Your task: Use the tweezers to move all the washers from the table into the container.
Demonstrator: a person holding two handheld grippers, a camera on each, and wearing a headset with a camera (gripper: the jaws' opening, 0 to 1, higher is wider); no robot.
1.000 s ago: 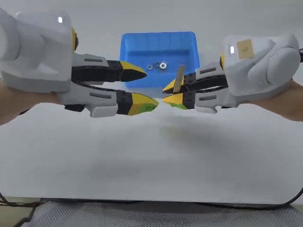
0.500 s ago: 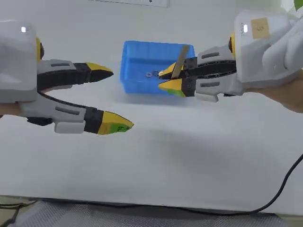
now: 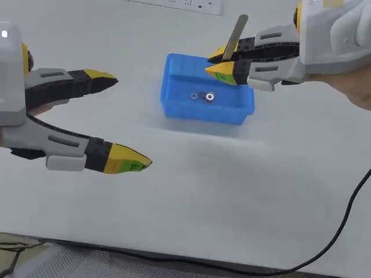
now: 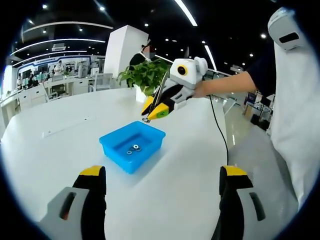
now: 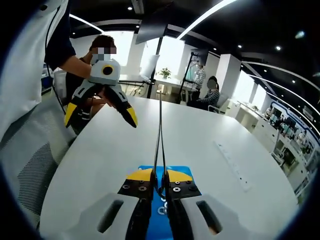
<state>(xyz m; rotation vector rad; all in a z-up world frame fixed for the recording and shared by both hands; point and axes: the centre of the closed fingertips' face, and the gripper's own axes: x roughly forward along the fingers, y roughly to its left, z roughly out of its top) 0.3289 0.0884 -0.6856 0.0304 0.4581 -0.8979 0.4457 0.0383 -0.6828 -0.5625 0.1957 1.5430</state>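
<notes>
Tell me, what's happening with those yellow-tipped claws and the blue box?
A person holds a two-jaw tool in each hand. The right tool is shut on tweezers, held above the blue container, which has a few washers inside. The left tool hangs open over the white table, holding nothing.

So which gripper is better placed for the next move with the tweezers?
Right, probably. The right gripper is shut on the tweezers and hangs near the far rim of the blue container. The left gripper is open, holds nothing, and is off to one side.
</notes>
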